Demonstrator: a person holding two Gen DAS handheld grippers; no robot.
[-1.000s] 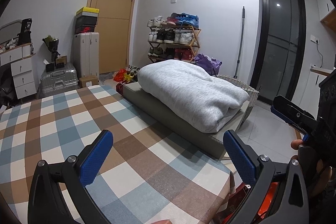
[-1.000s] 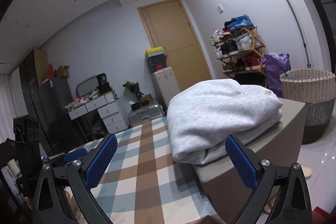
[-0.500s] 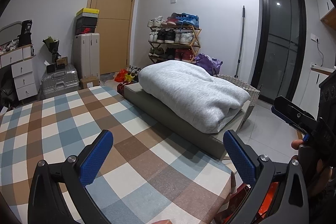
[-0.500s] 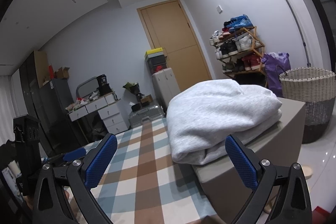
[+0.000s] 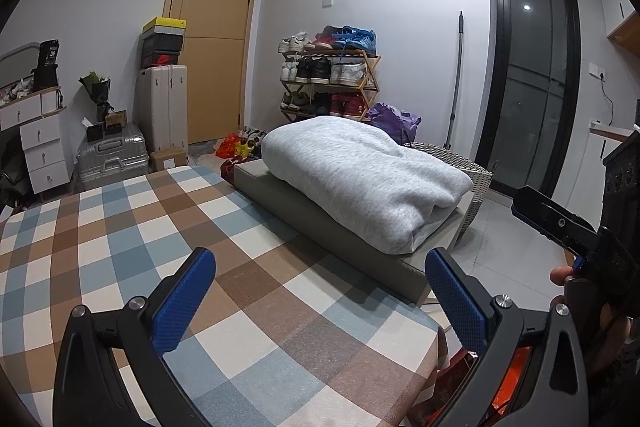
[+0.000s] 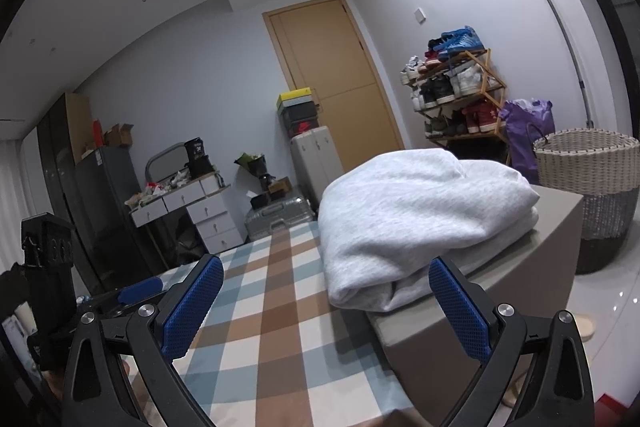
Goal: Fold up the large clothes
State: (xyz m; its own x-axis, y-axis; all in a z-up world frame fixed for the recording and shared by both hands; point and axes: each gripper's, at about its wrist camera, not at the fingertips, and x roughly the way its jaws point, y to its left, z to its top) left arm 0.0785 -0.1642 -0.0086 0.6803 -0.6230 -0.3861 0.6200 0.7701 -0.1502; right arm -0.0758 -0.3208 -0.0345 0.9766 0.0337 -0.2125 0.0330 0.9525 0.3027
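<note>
Checked surface [image 5: 120,227]: biggest thing here, plaid cloth in blue, brown and cream. Bare in front of both tools, so I'd guess it's the folding area, with nothing spread on it right now.

Grey cushion [image 5: 320,215]: flat slab sitting at the far edge of the surface. Looks like it serves as a landing spot, keeping finished stuff off the work area.

Grey sweatshirt [image 5: 360,183]: the task's garment, already folded into a thick bundle on top of the cushion, folded edges facing the cameras. Reads like a finished piece to me. In the right wrist view [image 6: 420,215] it sits straight ahead.

Wicker basket [image 6: 588,167]: on the floor past the cushion. Maybe where the laundry lives, can't see inside.

Left hand-held gripper [image 5: 320,299]: jaws wide apart, holding nothing, hanging over the near part of the cloth.

Right hand-held gripper [image 6: 324,307]: same deal, jaws spread and empty, aimed at the sweatshirt but not touching it. Seems like a pause between garments.
</note>
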